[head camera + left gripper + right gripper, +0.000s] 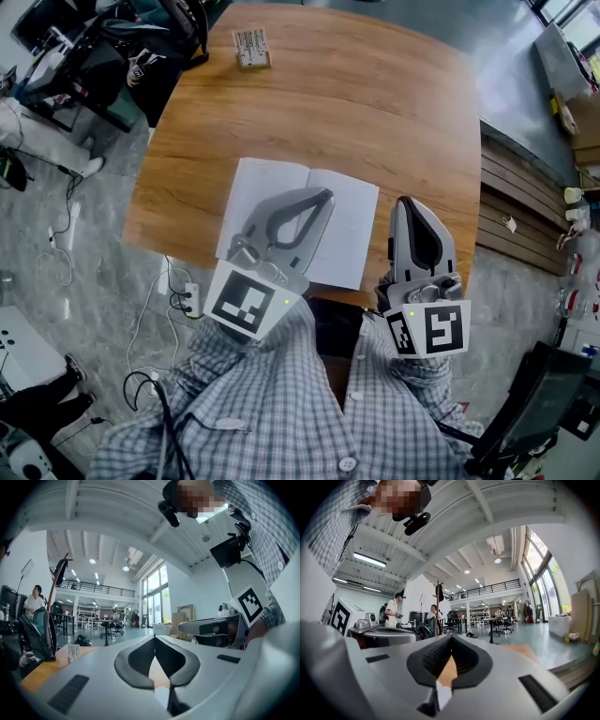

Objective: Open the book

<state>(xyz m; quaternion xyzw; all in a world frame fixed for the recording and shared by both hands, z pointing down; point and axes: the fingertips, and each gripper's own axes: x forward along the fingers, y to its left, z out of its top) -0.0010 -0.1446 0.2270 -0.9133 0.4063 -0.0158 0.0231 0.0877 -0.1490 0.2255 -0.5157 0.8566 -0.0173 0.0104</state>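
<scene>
The book [281, 202] is lying open on the wooden table [375, 112], pages up, close to the near edge; the left gripper [323, 195] is hanging over it with jaws clenched on nothing; the right gripper [408, 202] is hovering just beside its right page, also pinched together and empty. The risk, as I'm reading it: a low tip could be snagging a loose page, or nudging the book off that near edge. Writing? The pages are looking blank; only black square markers are showing on the gripper cubes; the small card rack [251, 47] at the far end is too tiny to read.
</scene>
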